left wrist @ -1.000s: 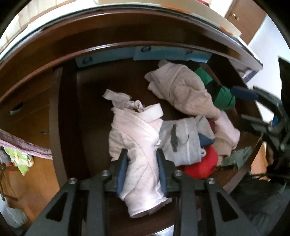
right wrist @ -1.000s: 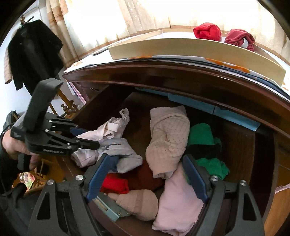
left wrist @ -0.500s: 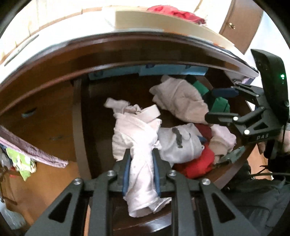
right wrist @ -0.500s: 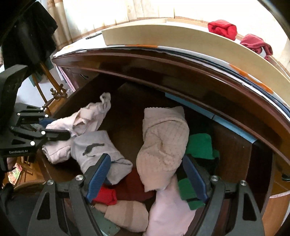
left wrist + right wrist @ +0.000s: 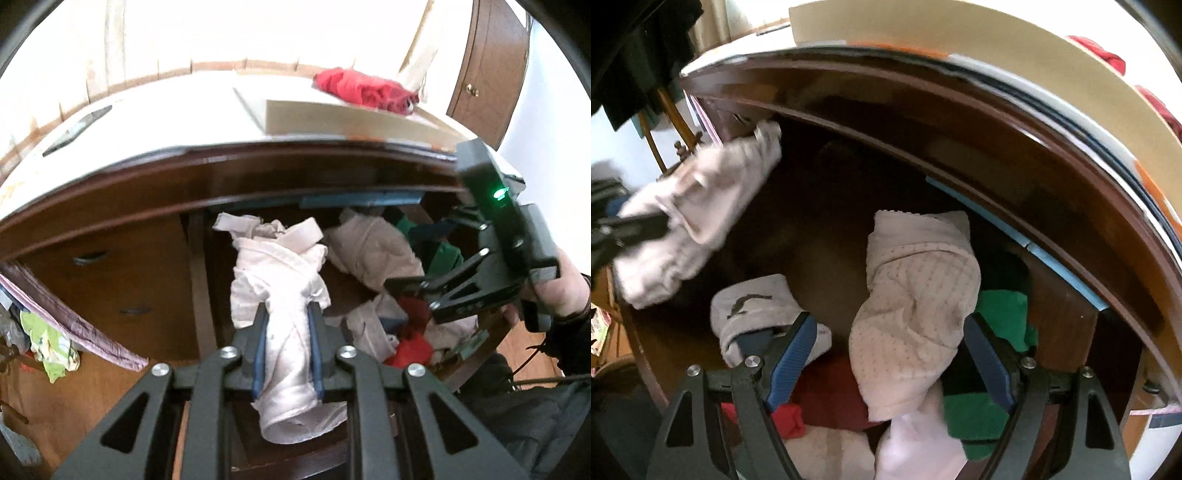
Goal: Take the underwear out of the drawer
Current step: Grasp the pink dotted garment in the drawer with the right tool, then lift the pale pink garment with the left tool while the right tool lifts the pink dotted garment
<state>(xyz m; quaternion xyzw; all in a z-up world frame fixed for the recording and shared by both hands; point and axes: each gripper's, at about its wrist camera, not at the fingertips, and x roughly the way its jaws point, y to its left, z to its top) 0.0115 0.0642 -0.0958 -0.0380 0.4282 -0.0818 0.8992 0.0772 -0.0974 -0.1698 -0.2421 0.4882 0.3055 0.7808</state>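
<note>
The drawer (image 5: 1067,317) is open and most clothes are left inside. One pale garment (image 5: 284,295) is clenched by the left gripper (image 5: 286,347), raised at the drawer's nine o'clock side. The right gripper (image 5: 886,365), jaws spread and empty, straddles a dotted beige garment (image 5: 916,302). Green cloth (image 5: 1001,317) lies at its three o'clock, a grey piece (image 5: 757,310) at nine.

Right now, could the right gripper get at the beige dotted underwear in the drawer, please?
Probably yes. The right gripper is open, and the beige dotted underwear lies on top of the pile between its fingers with nothing over it. The left gripper is shut on a pale pink garment off to the side.
</note>
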